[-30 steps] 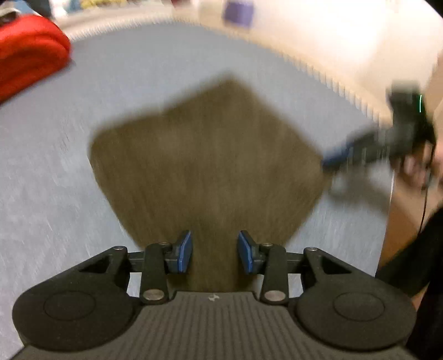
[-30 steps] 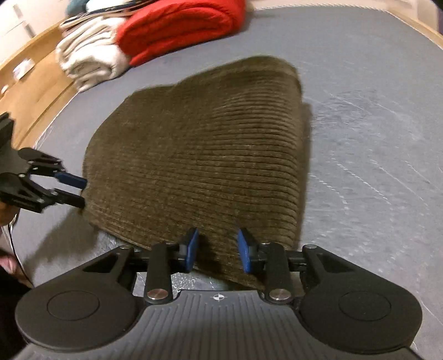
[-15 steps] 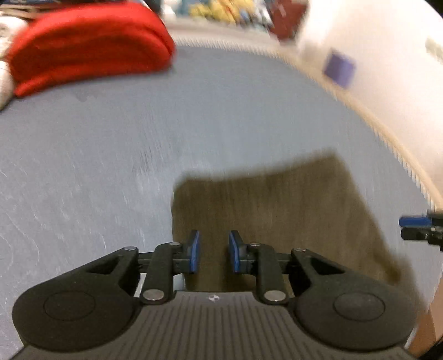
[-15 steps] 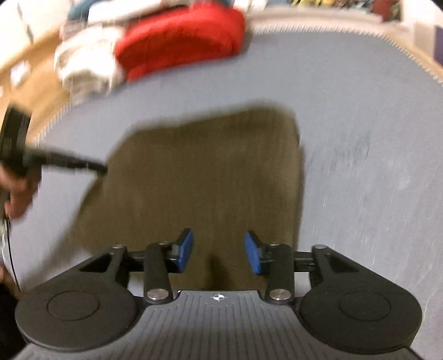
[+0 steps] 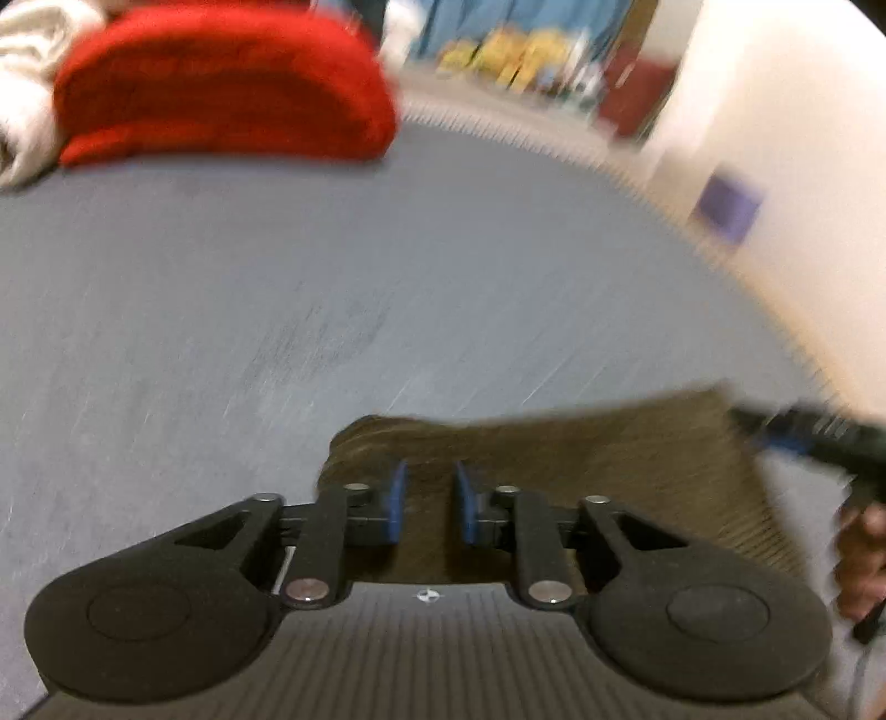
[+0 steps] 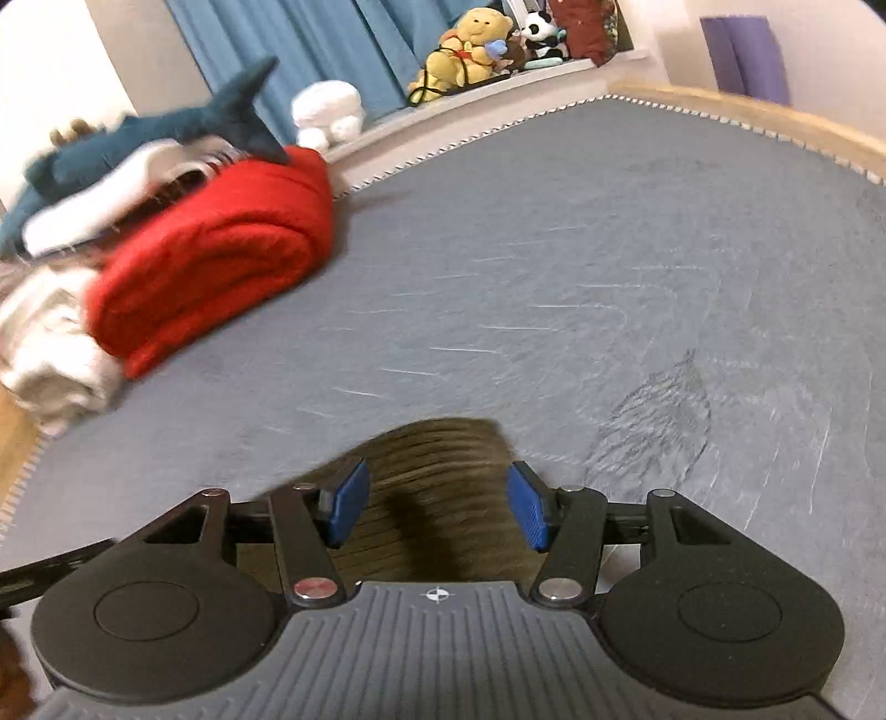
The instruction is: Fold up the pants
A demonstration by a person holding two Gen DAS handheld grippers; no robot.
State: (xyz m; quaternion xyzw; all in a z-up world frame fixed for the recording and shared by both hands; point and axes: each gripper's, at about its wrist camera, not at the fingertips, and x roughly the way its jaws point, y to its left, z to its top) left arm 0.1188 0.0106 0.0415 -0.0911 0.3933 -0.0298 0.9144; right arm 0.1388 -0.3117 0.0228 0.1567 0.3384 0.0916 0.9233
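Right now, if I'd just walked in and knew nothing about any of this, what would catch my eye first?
Probably the bright red folded blanket at the far left of the grey bed, with a blue plush shark lying on top. Nearer, the folded brown corduroy pants lie under both grippers. Soft toys line the ledge behind the bed.

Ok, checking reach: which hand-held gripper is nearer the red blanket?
Left. Left hand-held gripper, jaws just closing over the pants, sits on the red blanket's side; right hand-held gripper, jaws just opening over the pants, is further off.
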